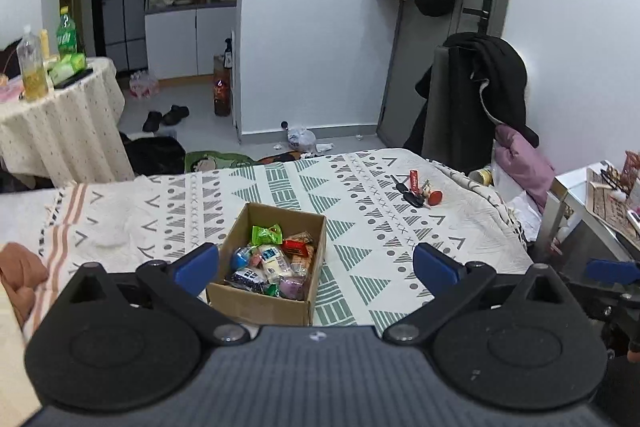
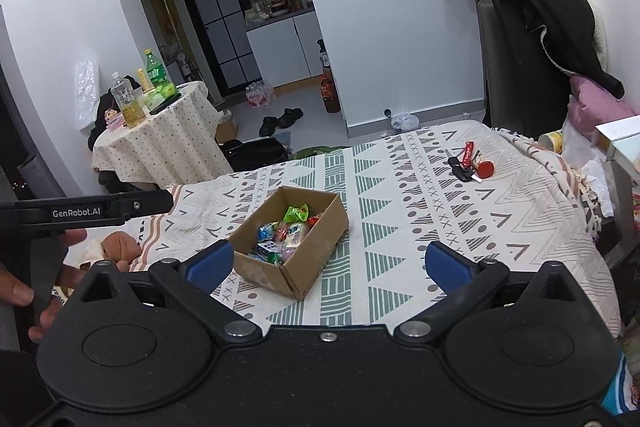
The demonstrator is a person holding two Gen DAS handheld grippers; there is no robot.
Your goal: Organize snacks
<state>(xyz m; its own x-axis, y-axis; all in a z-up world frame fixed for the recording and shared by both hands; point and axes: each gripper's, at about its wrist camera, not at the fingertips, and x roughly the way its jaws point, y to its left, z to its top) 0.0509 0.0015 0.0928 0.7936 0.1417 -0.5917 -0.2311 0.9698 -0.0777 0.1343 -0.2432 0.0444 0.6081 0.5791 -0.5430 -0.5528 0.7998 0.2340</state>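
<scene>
One open brown cardboard box (image 1: 262,297) holds roughly ten wrapped snacks (image 1: 272,261) in mixed colours; the exact number cannot be told. One bunch of black keys with red tags (image 1: 418,193) lies on the bed. Three plastic bottles (image 2: 128,101) stand on one round cloth-covered table (image 2: 160,143).

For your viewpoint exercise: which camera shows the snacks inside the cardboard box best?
The left wrist view: it looks down into the cardboard box, showing separate snacks. The right wrist view shows them smaller, partly hidden by the box's near wall.
</scene>
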